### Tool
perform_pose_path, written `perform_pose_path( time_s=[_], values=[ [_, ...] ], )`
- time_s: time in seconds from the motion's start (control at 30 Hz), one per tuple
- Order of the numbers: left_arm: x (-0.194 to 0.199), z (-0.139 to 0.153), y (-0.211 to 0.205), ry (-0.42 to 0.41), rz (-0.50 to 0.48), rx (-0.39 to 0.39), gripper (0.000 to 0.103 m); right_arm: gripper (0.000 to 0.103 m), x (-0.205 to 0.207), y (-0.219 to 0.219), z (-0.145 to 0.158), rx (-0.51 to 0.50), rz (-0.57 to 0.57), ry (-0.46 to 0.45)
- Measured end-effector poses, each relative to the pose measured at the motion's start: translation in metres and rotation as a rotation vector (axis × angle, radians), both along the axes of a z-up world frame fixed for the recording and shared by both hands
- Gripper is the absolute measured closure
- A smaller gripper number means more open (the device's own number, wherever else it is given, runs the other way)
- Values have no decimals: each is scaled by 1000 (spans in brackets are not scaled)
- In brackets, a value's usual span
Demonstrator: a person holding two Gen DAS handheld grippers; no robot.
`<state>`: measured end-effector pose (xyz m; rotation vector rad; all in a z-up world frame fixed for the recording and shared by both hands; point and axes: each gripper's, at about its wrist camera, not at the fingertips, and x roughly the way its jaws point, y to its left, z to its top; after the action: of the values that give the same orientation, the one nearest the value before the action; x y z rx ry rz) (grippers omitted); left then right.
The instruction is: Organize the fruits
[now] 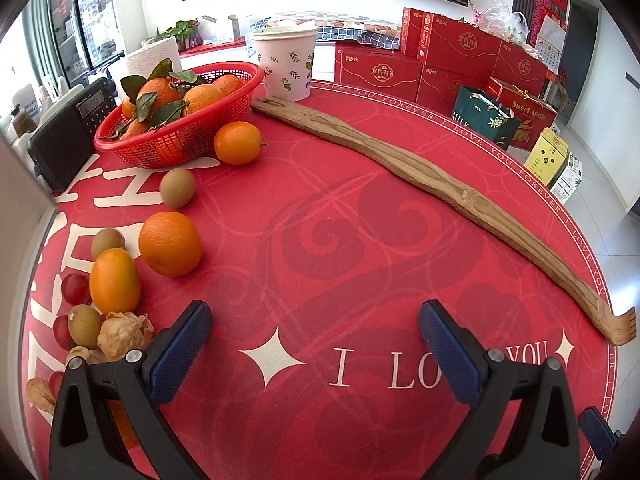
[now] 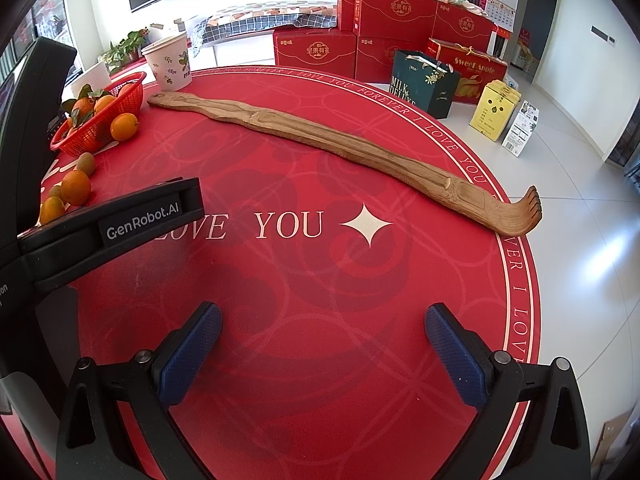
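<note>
left gripper (image 1: 315, 332) jaws wide, holding nothing, low over bench (image 1: 360, 240) | right gripper (image 2: 323, 334) jaws wide, holding nothing | loose oranges (image 1: 171, 243) beside red basket (image 1: 176, 136), bench's left

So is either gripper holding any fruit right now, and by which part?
Nothing is held. The left gripper and right gripper are both open above the red mat.

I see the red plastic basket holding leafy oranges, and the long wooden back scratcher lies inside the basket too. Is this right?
Not quite. The red plastic basket does hold leafy oranges, but the long wooden back scratcher lies outside it, flat on the red tablecloth. The left wrist view shows this.
</note>
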<state>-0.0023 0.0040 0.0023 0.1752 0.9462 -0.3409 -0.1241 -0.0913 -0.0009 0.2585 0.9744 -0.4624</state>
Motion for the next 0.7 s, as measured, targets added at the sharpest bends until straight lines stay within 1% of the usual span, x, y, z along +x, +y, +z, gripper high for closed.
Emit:
perform_pose_path(
  time_s=[0.2,0.7],
  values=[
    [0,0,0,0,0,0,0,1,0,1,0,4,-5,9],
    [0,0,0,0,0,0,0,1,-2,2,0,-11,-9,-13]
  ],
)
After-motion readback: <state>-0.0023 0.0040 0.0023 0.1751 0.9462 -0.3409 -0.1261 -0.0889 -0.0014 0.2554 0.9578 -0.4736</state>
